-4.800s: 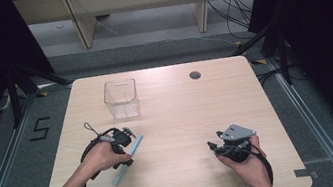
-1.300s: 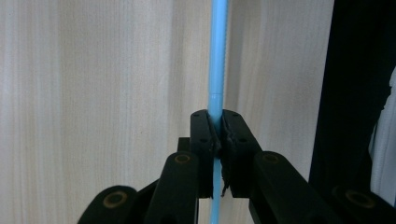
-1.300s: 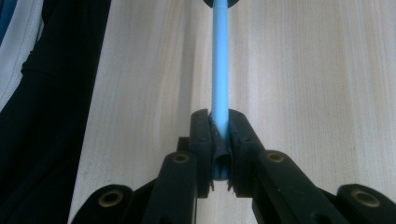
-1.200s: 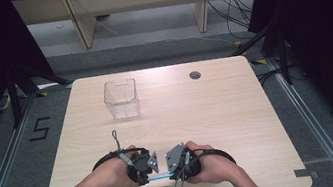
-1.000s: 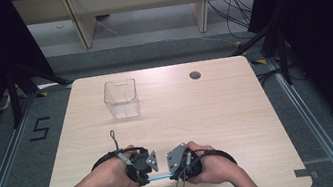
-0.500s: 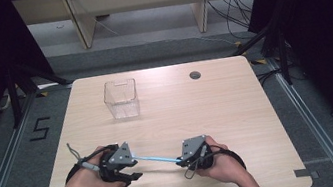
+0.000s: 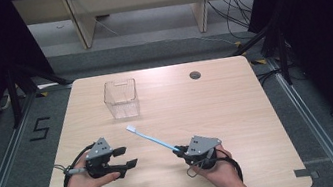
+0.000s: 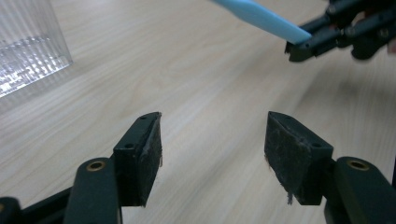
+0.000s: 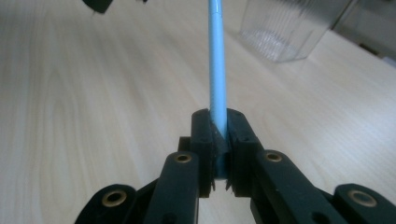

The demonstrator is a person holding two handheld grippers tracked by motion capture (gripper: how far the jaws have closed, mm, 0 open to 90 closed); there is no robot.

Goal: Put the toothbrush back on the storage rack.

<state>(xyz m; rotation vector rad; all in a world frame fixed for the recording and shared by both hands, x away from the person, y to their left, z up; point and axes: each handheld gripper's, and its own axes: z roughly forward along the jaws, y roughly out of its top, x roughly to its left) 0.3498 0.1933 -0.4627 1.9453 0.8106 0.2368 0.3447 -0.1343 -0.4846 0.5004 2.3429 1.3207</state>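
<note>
A light blue toothbrush [image 7: 154, 140] slants off the table, its white head [image 7: 131, 128] pointing toward the far left. My right gripper [image 7: 179, 149] is shut on its handle end; in the right gripper view the handle [image 9: 216, 60] rises from between the closed jaws [image 9: 218, 135]. My left gripper [image 7: 126, 158] rests near the front left and points right. Its jaws have just been opening and now stand wide [image 8: 212, 154] with nothing between them. In the left gripper view the toothbrush [image 8: 261, 17] and the right gripper [image 8: 303, 44] lie ahead, apart from my pads.
A clear ribbed plastic box [image 7: 121, 98] stands at the back left of the wooden table [image 7: 236, 97], and I see it also in the gripper views [image 8: 28, 46] [image 9: 294, 28]. A round cable hole [image 7: 195, 75] sits near the far edge.
The left gripper has let go of the toothbrush, opened and drawn back to the left. The right gripper keeps the brush, which now points toward the box.
</note>
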